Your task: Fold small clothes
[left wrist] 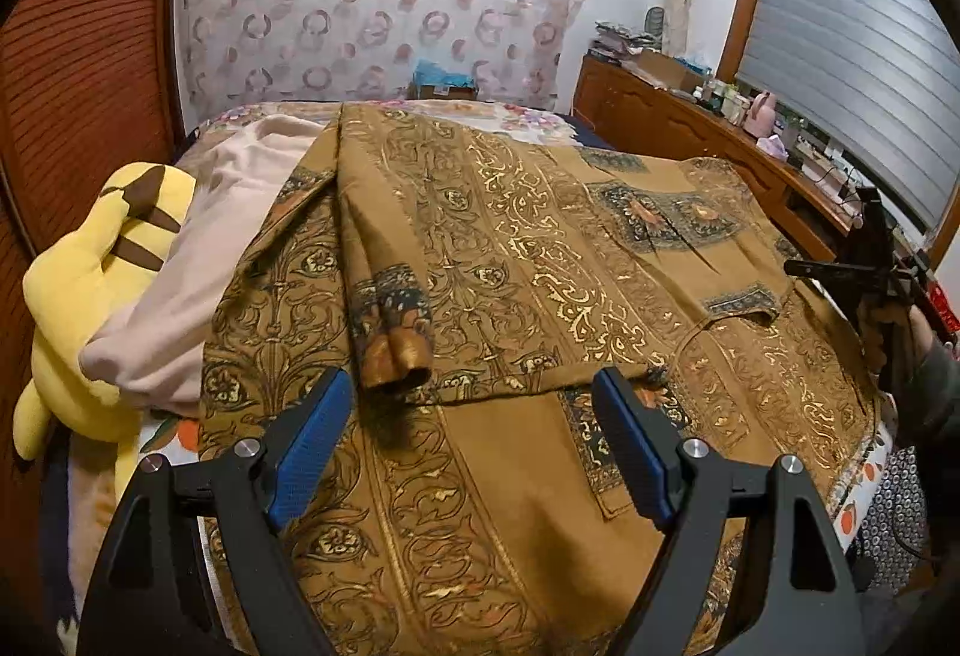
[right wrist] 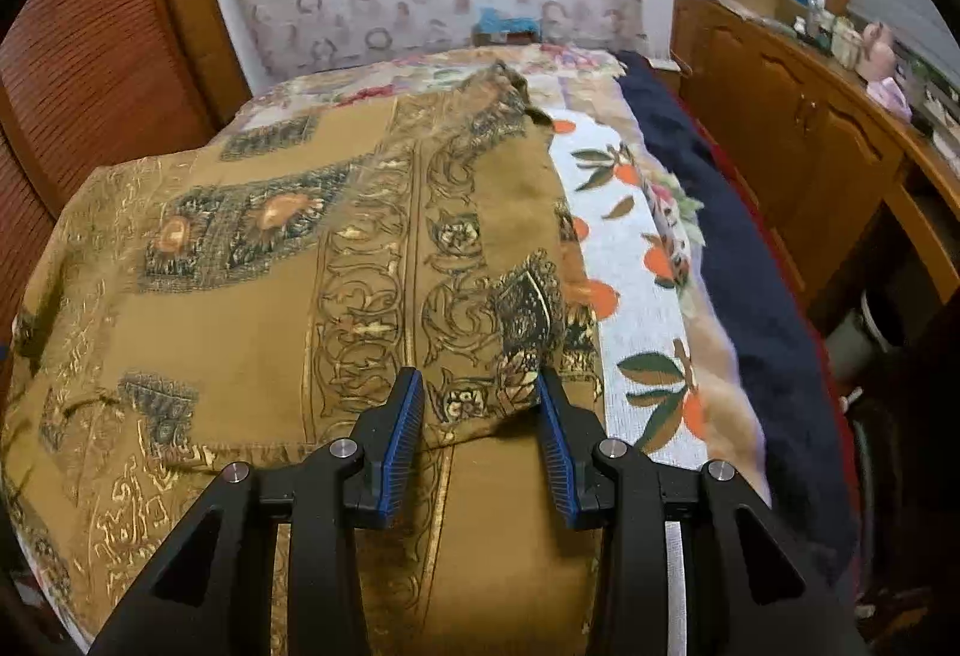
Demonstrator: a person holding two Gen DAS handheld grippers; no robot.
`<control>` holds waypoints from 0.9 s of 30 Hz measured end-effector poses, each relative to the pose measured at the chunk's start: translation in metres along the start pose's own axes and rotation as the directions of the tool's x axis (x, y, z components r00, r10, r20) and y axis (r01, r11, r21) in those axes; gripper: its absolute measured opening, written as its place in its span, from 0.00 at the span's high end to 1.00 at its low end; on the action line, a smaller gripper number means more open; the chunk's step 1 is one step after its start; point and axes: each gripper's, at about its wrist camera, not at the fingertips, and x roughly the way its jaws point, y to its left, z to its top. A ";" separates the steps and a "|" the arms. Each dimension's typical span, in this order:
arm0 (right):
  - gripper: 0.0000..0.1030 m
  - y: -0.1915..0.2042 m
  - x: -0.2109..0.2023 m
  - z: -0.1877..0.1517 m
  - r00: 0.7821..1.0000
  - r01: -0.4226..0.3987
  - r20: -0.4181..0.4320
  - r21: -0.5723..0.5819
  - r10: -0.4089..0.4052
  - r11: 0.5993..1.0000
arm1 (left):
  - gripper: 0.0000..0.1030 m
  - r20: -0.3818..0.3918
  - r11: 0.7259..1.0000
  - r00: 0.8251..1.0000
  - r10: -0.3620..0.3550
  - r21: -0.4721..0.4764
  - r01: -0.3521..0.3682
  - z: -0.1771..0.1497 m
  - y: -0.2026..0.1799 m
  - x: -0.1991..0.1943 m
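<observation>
A brown garment (left wrist: 510, 248) with gold scroll print lies spread on the bed. One sleeve is folded inward, its cuff (left wrist: 399, 356) near me. My left gripper (left wrist: 474, 416) hovers open over the garment's near part, with the cuff and a folded edge between its blue pads (left wrist: 312, 434). In the right wrist view the garment (right wrist: 240, 296) fills the left half. My right gripper (right wrist: 480, 404) straddles the corner of a folded flap (right wrist: 516, 332) at the garment's right edge. Its jaws stand partly apart, and the right pad (right wrist: 555, 434) touches the flap's corner. No pinch shows.
A yellow plush toy (left wrist: 90, 284) and a pale pink cloth (left wrist: 198, 260) lie at the bed's left side. An orange-print bedspread (right wrist: 636, 260) and a dark blue blanket (right wrist: 738, 248) lie to the right. A cluttered wooden cabinet (right wrist: 798, 116) runs along the right wall.
</observation>
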 end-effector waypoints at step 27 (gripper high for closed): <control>0.95 0.039 -0.059 0.010 0.988 -0.042 0.139 -0.139 0.061 0.989 | 0.97 0.034 0.997 0.997 -0.071 -0.014 0.071 0.039 0.030 -0.014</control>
